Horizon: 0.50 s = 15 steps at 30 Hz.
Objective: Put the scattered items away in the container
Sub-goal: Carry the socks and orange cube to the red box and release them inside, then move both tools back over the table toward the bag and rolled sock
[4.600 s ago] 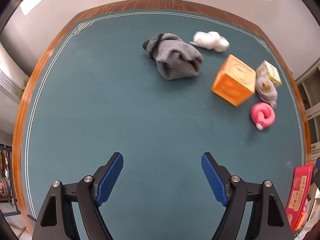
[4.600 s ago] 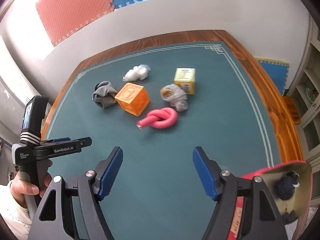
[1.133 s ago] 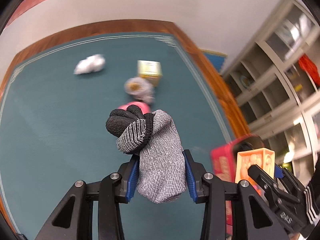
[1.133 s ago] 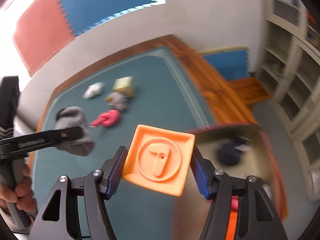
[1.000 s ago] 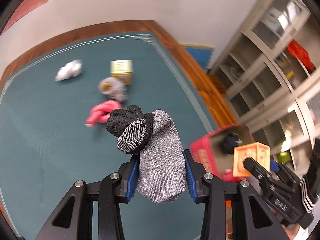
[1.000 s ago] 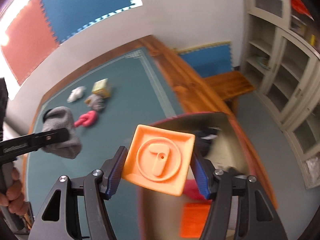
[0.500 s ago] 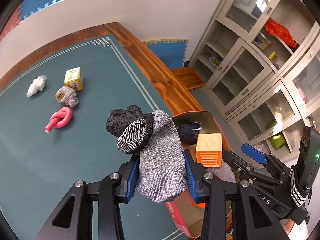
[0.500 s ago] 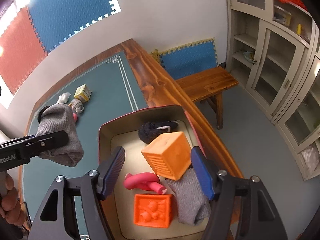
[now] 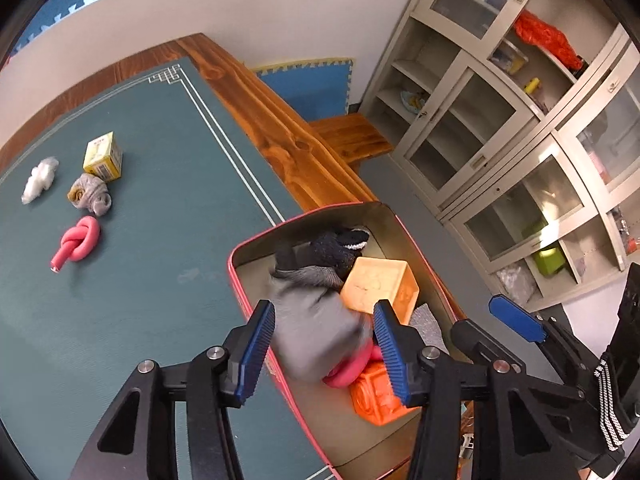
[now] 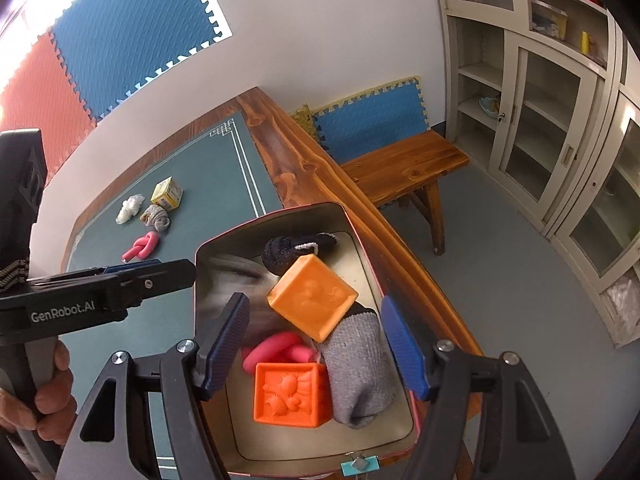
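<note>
Gaping wide, both fingers point(image 9: 256, 352) hold nothing (sock point(image 9: 316, 332) blurred).

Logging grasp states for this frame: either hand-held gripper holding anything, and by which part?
Nothing held. The left hand-held gripper is open, the blurred grey sock dropping into the tin. The right hand-held gripper is open above it.

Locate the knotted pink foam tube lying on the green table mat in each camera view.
Left wrist: knotted pink foam tube at far left, mid-height.
Right wrist: left of centre, above the left gripper's arm.
Shared landmark: the rolled grey sock just beyond it.
</note>
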### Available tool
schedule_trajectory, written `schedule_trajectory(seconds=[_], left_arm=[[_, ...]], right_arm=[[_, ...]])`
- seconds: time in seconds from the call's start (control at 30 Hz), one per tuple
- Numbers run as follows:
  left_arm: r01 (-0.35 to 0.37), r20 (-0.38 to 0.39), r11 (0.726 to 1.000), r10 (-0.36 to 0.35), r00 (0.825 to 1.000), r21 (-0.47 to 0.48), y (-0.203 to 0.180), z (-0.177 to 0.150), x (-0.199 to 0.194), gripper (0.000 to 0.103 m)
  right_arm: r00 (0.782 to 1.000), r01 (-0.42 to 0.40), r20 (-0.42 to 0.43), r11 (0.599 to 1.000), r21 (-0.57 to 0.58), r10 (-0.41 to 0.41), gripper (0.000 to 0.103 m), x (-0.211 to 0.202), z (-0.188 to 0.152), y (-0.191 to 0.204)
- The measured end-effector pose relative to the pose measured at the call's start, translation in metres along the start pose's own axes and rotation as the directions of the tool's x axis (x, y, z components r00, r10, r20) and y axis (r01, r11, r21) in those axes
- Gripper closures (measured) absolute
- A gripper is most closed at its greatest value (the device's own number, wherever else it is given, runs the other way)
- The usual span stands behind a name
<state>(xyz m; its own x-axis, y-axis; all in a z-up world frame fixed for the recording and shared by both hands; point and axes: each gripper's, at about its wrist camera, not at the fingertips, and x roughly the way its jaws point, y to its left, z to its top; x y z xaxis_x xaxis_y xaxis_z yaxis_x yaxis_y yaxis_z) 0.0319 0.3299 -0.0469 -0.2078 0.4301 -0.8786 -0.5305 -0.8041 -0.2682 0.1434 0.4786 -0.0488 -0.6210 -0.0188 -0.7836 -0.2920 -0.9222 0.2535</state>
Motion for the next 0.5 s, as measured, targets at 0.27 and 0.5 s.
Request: schedule_trajectory(seconds=[0.27,0.5], left_arm=[[-0.032,0.026,0.998,0.033,0.999,-0.049,0.021,-0.003,-0.013,0.050],[-0.075,0.040,0.987,0.081,0.996,-0.140,0.065,-0.013,-0.027,0.039]], right_arm=[[1.000,-0.024,-0.002,1.000,-0.019,0.024,0.031,0.003,0.002,0.013],[0.997,-0.068,-0.031,0.996,-0.057,0.066,0.031,0.019,0.005,0.043]])
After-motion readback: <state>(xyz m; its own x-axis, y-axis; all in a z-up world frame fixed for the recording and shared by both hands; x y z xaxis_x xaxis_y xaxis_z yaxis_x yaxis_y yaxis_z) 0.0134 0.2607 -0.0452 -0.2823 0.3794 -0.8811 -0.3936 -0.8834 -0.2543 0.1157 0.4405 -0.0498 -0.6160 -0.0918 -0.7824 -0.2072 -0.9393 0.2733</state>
